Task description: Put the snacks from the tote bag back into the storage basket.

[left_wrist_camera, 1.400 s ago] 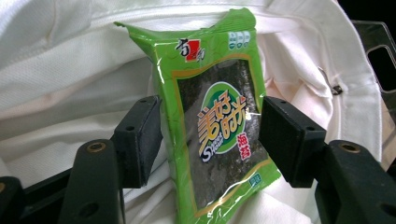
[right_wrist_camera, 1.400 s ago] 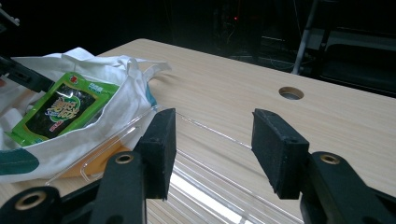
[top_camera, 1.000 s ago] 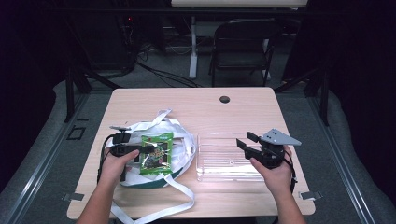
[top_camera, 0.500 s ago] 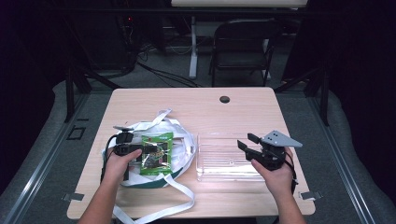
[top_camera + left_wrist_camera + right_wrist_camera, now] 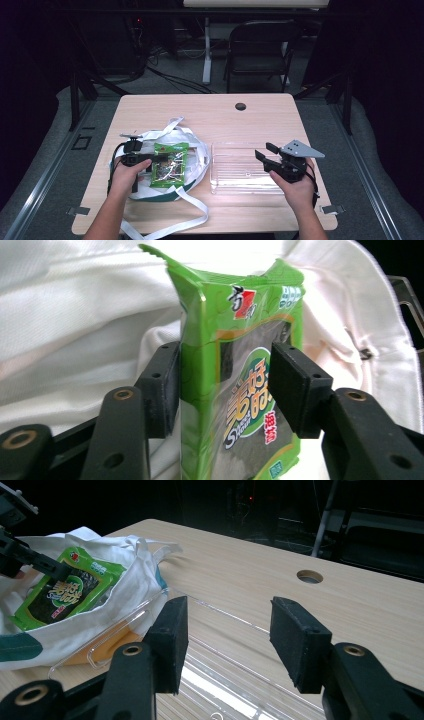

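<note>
- Left gripper (image 5: 148,161): in the high view it lay at the left half of the table (image 5: 220,115), held in the person's left hand (image 5: 127,172), with its jaws pointing toward the table's centre.
- Left gripper (image 5: 225,385), own view: the two black jaws stood part-way apart with the green seaweed snack packet (image 5: 240,385) between them. The left pad (image 5: 162,385) met the packet's edge; the right pad (image 5: 295,385) lay against, or just in front of, its printed face. Whether the grip was firm could not be told.
- Green seaweed snack packet (image 5: 170,164): it rested on the white cloth bag (image 5: 192,150), whose long straps spread over the table toward the near edge.
- Right gripper (image 5: 264,152): held in the person's right hand (image 5: 295,187) at the right half of the table, over the right end of the clear plastic tray (image 5: 235,172), with a grey three-cornered plate on top.
- Right gripper (image 5: 227,635), own view: the jaws stood wide apart with nothing between them; the clear plastic tray (image 5: 225,680) lay below and ahead.
- Clear plastic tray: it sat just right of the white cloth bag (image 5: 125,600), with cloth touching its left rim.
- Background: a round hole (image 5: 240,106) marked the table's far side, and a dark folding chair (image 5: 260,50) stood beyond the table.
</note>
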The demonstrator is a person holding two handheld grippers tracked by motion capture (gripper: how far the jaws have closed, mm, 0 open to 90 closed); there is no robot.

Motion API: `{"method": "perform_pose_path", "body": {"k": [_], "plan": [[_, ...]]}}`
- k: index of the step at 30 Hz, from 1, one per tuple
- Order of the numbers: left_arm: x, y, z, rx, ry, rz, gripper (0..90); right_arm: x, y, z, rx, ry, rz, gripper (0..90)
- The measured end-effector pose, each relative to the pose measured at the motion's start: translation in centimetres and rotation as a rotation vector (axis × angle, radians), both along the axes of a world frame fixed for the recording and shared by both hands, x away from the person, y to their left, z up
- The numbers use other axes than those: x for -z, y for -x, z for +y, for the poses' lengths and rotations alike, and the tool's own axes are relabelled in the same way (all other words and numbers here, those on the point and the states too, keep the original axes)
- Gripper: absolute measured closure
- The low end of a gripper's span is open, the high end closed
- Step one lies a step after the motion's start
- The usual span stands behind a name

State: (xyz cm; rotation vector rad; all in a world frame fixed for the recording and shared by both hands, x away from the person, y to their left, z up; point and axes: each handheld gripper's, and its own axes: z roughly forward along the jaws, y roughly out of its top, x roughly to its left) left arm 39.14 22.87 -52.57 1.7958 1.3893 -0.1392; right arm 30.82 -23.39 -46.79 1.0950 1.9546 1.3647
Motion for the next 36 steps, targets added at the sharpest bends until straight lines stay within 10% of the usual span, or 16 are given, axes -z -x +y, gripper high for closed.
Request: {"method": "perform_pose_path", "body": {"k": [14, 36], "plan": [[-0.37, 0.22, -0.04, 0.06, 0.046, -0.083, 64.4, 0.02, -0.09, -0.11, 0.005, 0.001, -0.001, 49.8], [-0.87, 0.35, -0.22, 0.178, 0.008, -0.084, 69.9, 0.04, -0.15, -0.14, 0.005, 0.005, 0.002, 49.7]]}}
